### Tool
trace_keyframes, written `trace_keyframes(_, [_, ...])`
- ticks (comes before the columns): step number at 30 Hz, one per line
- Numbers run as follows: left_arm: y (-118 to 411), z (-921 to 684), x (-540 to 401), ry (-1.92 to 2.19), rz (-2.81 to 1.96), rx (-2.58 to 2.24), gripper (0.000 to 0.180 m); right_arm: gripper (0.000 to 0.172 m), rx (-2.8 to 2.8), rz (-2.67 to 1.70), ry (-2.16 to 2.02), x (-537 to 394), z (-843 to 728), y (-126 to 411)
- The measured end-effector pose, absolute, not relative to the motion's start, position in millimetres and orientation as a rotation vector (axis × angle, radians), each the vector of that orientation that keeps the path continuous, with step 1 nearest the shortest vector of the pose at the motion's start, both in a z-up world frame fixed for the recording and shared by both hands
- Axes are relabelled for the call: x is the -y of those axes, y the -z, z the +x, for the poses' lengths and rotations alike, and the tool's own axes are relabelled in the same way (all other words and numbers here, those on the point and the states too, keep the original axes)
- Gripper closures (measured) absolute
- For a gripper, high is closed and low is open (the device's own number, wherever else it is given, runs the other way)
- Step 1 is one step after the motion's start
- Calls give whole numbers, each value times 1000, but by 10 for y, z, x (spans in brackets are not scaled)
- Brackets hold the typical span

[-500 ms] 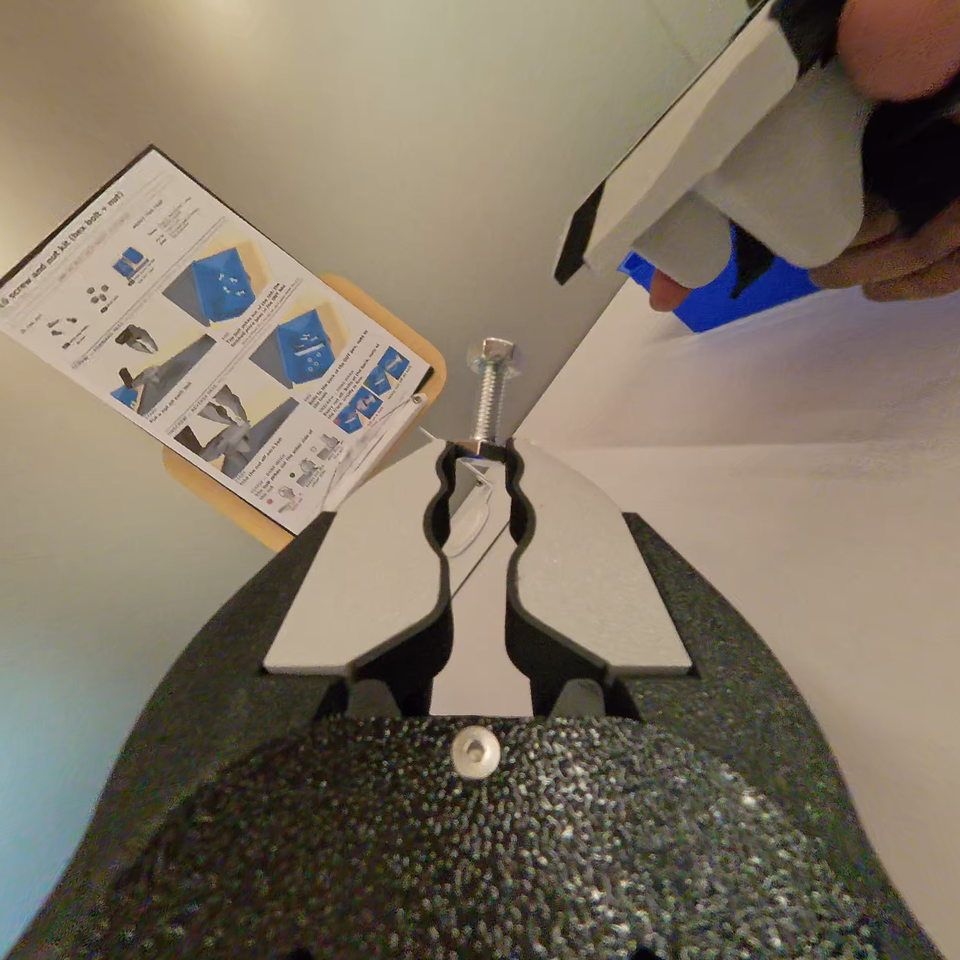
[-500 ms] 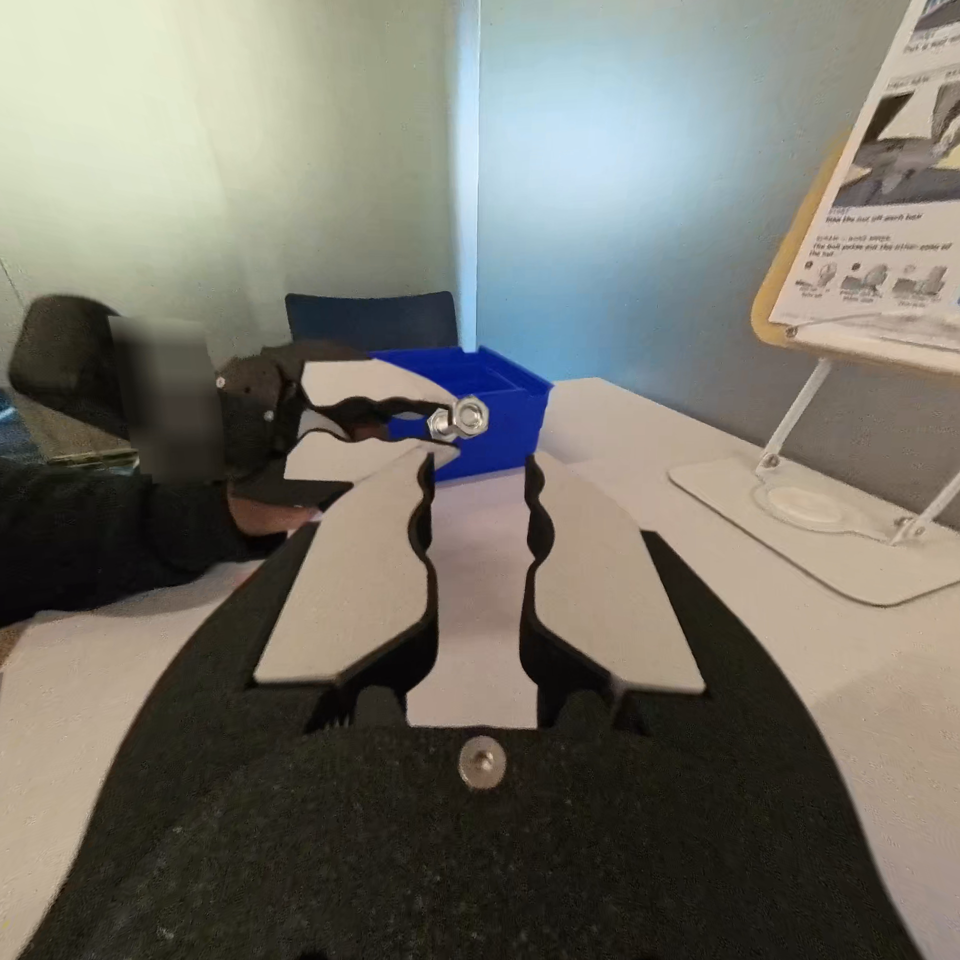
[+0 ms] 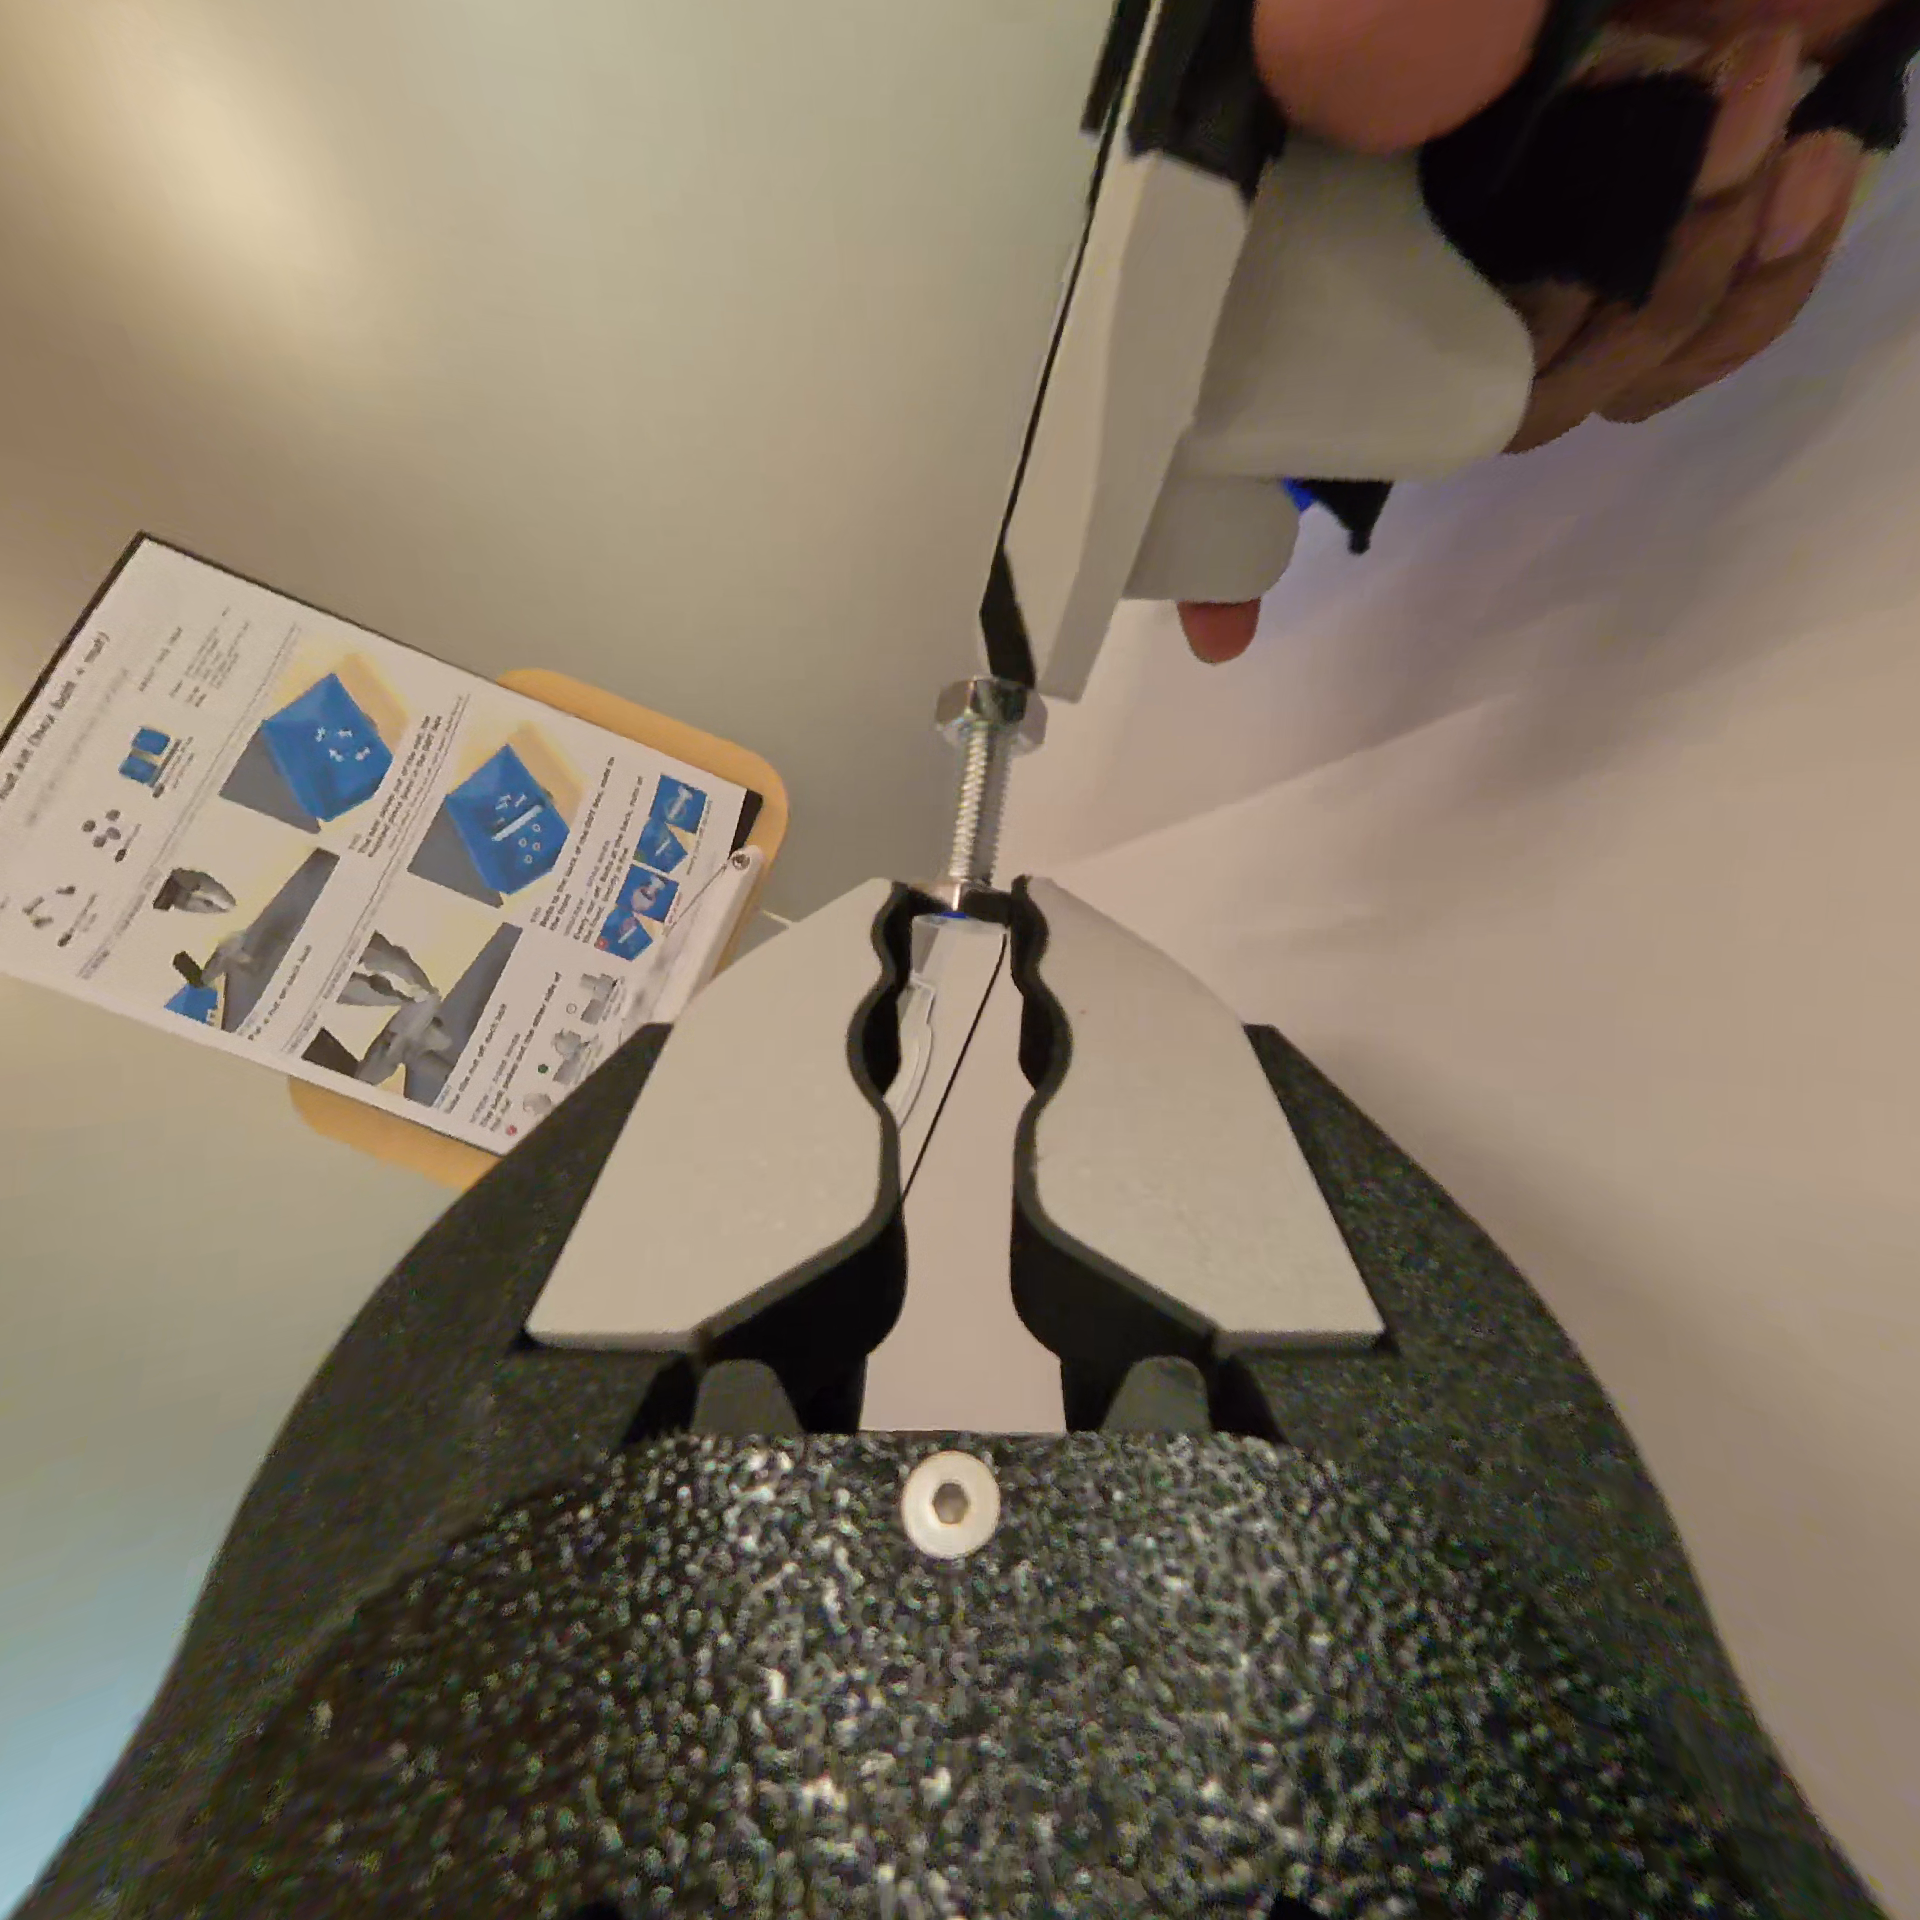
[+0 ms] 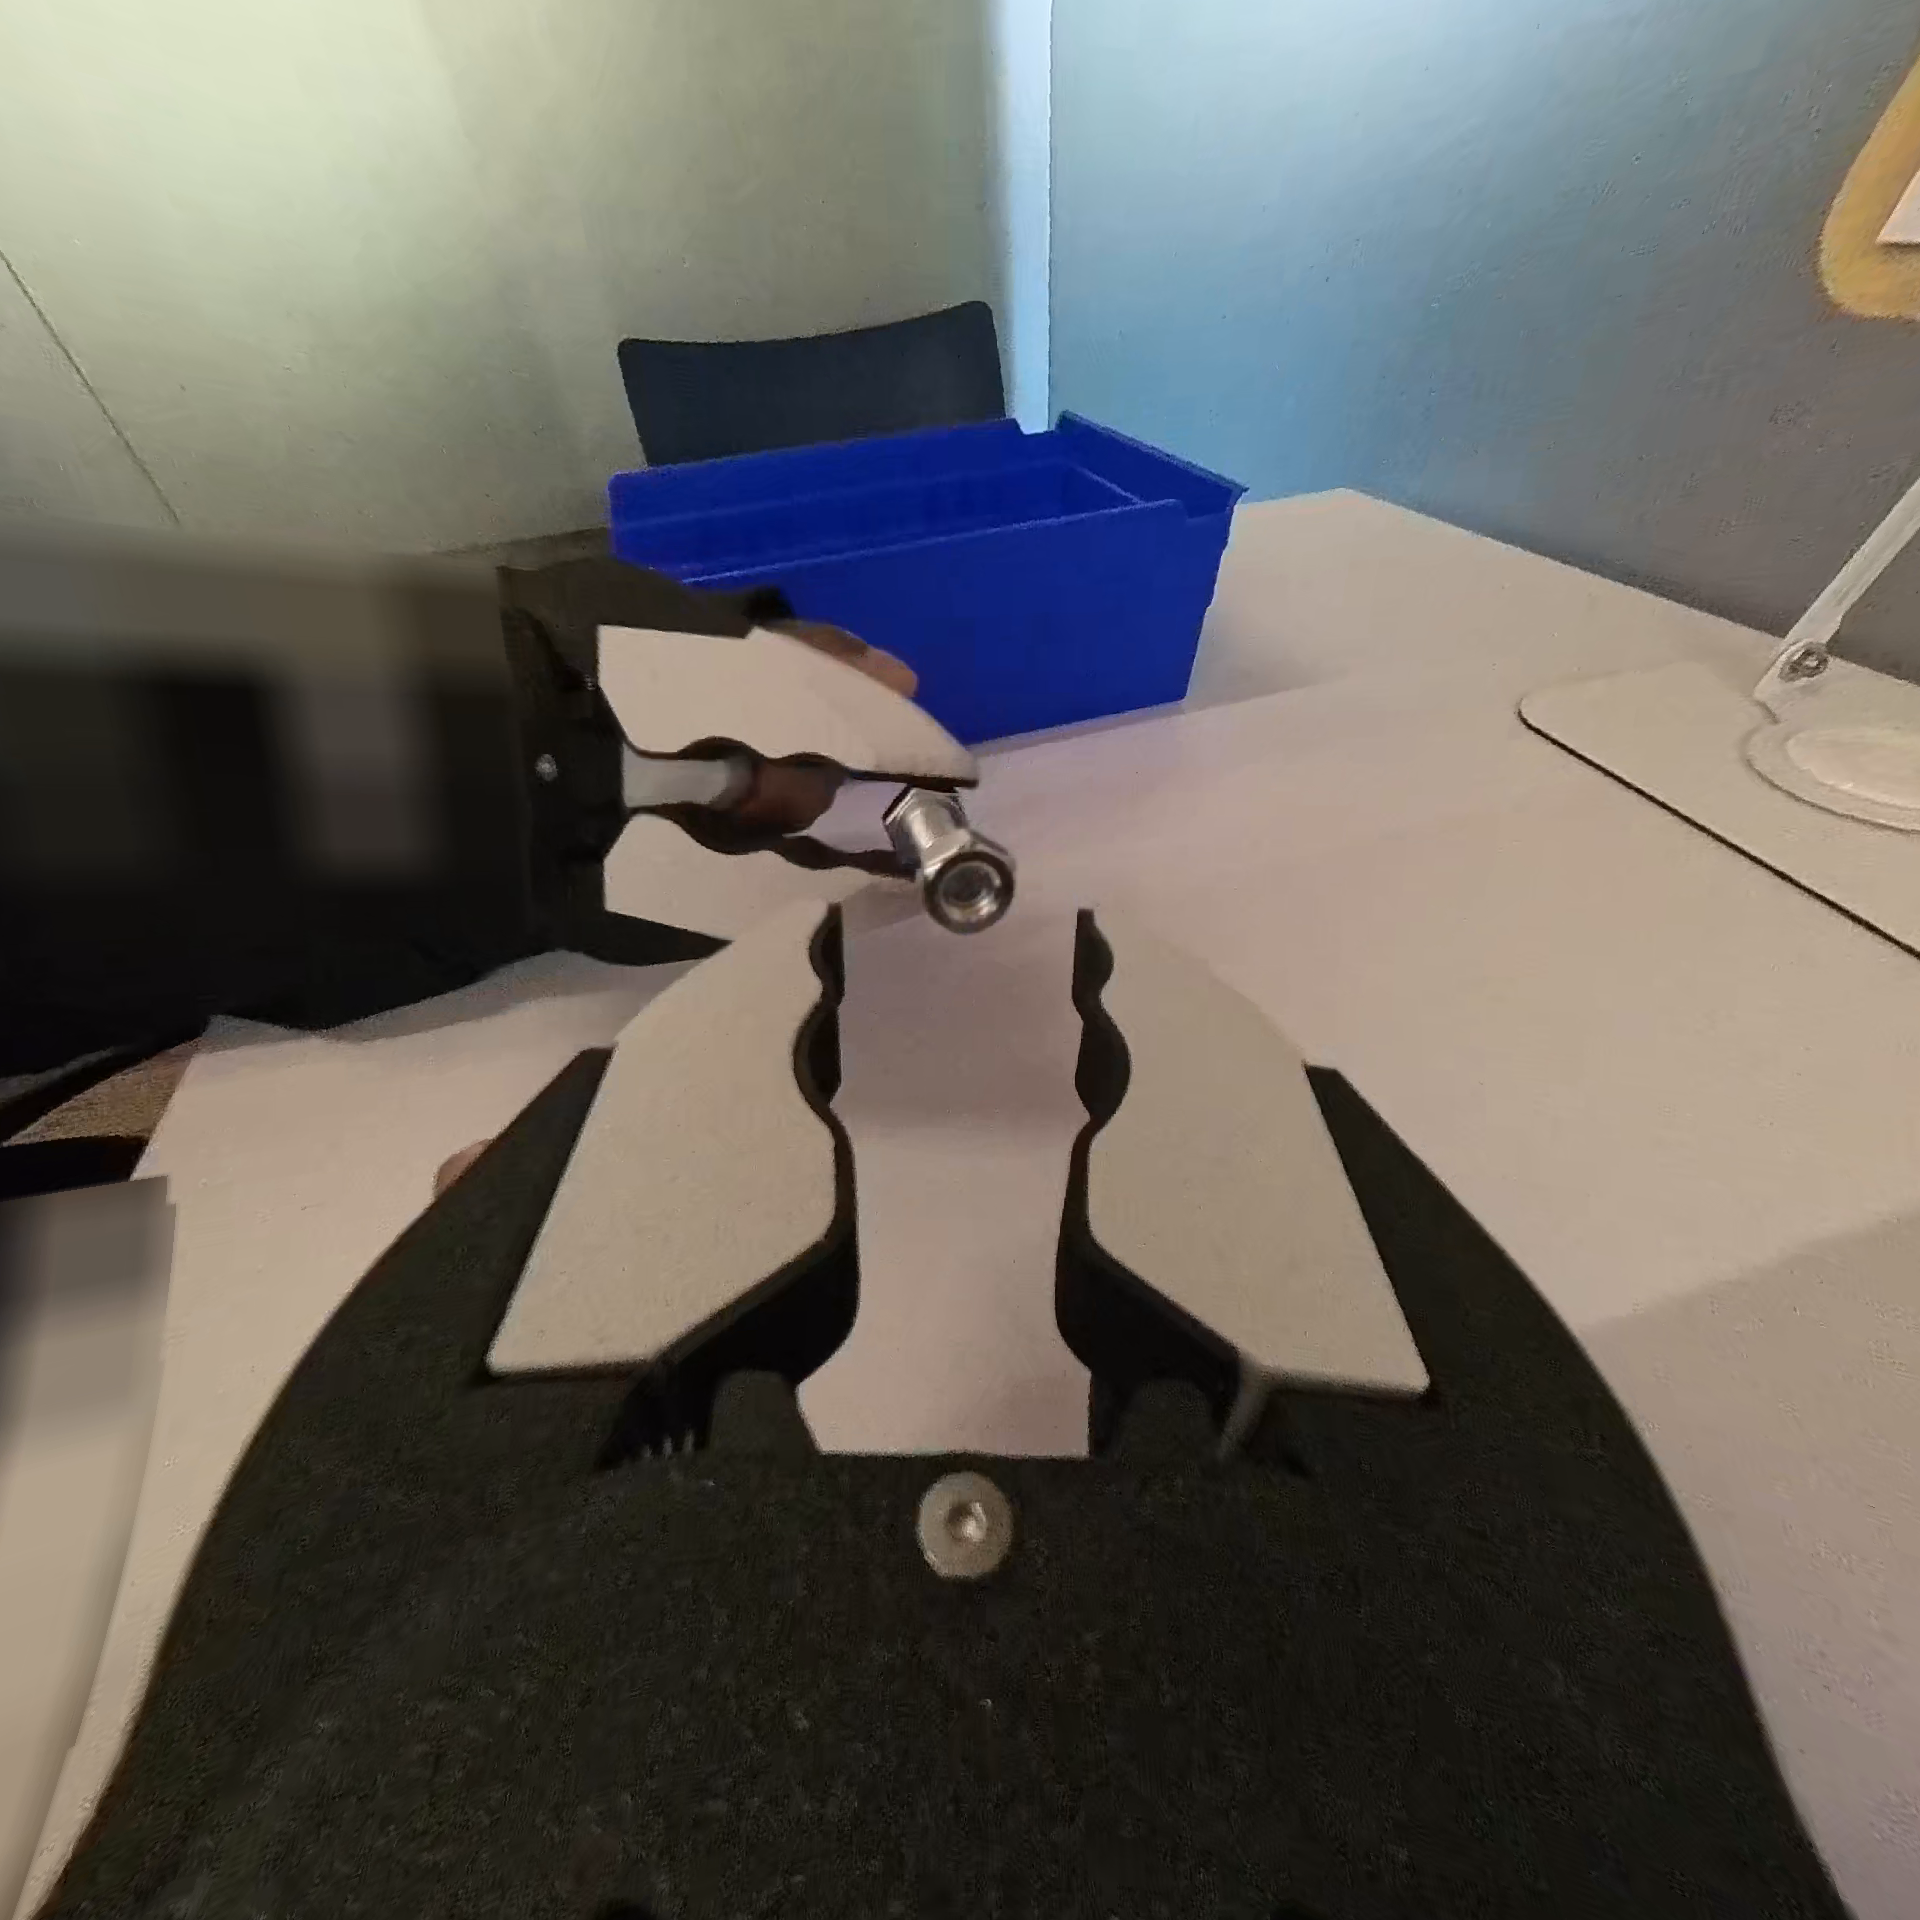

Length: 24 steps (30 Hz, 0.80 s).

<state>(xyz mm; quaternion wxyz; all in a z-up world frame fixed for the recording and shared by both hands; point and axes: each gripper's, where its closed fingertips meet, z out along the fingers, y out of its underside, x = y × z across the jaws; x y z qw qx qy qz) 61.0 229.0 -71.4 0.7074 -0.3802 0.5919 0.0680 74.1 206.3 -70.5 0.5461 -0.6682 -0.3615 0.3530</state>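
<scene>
Leftmost, in the left wrist view, a printed instruction sheet (image 3: 343,842) on a tan board (image 3: 665,727), propped on a white stand whose flat base (image 4: 1714,769) lies on the white tabletop (image 4: 1455,1039) at the right of the right wrist view; next, left tongs (image 3: 954,902), clenched on the head end of a silver bolt (image 3: 971,800), both pads pressing it at the fingertips, threaded shank projecting straight out beyond them; a silver hex nut (image 3: 987,712) sits at the far end of the shank; right tongs (image 4: 956,925) released, fingers standing wide apart with only bare tabletop between them, one fingertip (image 3: 1023,634) just beside the nut, contact not determinable; the same bolt seen end-on just ahead of that gap; a hand (image 3: 1662,208) grips the right tool's body at upper right; blue bin (image 4: 935,592) on the tabletop farther back, dark chair back (image 4: 810,384) behind it, against pale walls
</scene>
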Motion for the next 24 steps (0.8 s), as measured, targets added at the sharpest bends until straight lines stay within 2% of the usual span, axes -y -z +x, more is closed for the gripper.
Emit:
trace_keyframes(1, [718,627,-2266,-144,-829,-1329,163,131,853,-1597,-841,-2073,743,719])
trace_keyframes(2, [733,640,-2242,-140,-815,-1347,163,134,856,-1609,-843,-2080,744,739])
trace_keyframes(4, [779,661,-2211,-118,-809,-1388,163,152,908,-1601,-848,-2038,721,778])
trace_keyframes(7, [881,662,-2164,30,-867,-1461,163,154,1067,-1549,-700,-1998,698,876])
trace_keyframes(11, [1049,614,-2000,472,-1028,-1579,163,154,1432,-1121,-82,-1904,631,994])
trace_keyframes(13, [1078,591,-1995,531,-1053,-1595,163,154,1457,-1100,41,-1921,608,1032])
trace_keyframes(16, [1077,574,-2082,483,-1074,-1559,163,136,1337,-1238,-151,-1919,572,933])
trace_keyframes(19, [1016,557,-2114,456,-1059,-1527,163,127,1181,-1399,-462,-1917,582,830])
trace_keyframes(24, [970,567,-2012,528,-1010,-1537,163,130,994,-1574,-936,-1857,547,808])
